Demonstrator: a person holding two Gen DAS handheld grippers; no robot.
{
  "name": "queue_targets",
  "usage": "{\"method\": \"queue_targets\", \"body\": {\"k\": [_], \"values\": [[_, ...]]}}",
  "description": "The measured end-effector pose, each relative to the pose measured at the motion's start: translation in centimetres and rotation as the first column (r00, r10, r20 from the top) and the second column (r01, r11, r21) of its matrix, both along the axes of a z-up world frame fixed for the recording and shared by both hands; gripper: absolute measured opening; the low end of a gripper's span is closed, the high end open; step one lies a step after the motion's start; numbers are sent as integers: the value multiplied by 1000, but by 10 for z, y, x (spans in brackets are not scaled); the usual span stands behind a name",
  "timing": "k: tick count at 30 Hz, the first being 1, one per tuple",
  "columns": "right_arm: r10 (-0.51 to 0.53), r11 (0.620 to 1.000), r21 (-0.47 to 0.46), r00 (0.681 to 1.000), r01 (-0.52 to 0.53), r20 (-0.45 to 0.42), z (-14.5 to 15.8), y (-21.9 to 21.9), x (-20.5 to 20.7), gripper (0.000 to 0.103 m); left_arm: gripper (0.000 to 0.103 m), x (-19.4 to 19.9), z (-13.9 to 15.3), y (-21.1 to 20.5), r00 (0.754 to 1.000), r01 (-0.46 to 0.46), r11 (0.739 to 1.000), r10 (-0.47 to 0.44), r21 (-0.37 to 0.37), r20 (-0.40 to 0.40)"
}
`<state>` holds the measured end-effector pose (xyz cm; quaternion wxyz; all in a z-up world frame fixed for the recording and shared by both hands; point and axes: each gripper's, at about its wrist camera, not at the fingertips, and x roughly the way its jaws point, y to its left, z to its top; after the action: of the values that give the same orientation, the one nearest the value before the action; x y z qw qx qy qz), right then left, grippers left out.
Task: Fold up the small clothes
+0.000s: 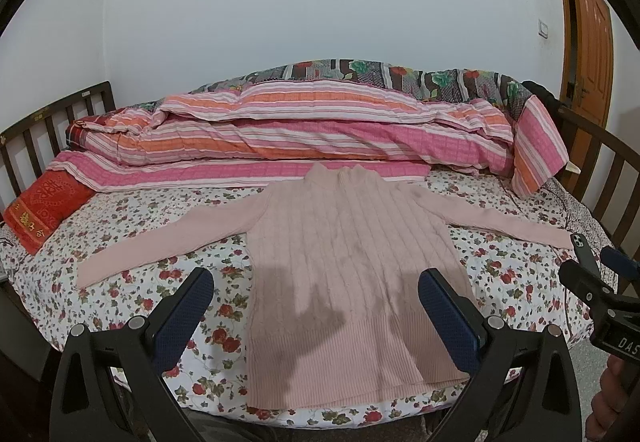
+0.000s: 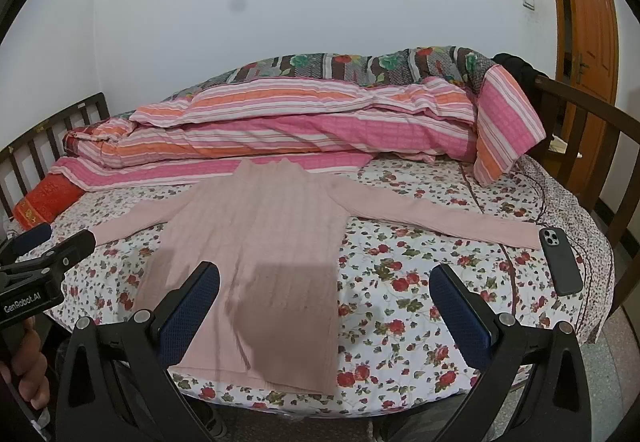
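A pale pink ribbed sweater (image 1: 344, 262) (image 2: 256, 250) lies flat on the flowered bed sheet, collar toward the wall and hem at the near edge. Both sleeves are spread out sideways, the left sleeve (image 1: 160, 242) and the right sleeve (image 2: 436, 215). My left gripper (image 1: 316, 306) hovers open above the sweater's lower body, nothing between its blue pads. My right gripper (image 2: 328, 302) is open too, held over the sweater's right hem edge and the sheet beside it. Each gripper shows at the other view's edge, held in a hand.
A dark phone (image 2: 560, 262) (image 1: 580, 242) lies on the sheet just past the right cuff. Folded pink striped quilts (image 1: 300, 133) fill the back of the bed. A red pillow (image 1: 44, 213) sits at the left. Wooden rails (image 2: 580, 145) bound both ends.
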<state>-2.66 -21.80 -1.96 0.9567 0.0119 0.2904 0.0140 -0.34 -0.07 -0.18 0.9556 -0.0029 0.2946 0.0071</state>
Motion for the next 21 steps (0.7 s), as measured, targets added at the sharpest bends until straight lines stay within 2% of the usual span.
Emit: {"method": "queue_targets", "body": {"k": [14,21], "values": [[-14,999,-28,1000,15,25,-3,8,6,103,103,4,-9,8,1000,7,1000,-7,-26,23],[6,999,-39,1000,-6,7,-21,13,27,103,103,21,-41,29,1000,-16,997,16,-71,-3]]}}
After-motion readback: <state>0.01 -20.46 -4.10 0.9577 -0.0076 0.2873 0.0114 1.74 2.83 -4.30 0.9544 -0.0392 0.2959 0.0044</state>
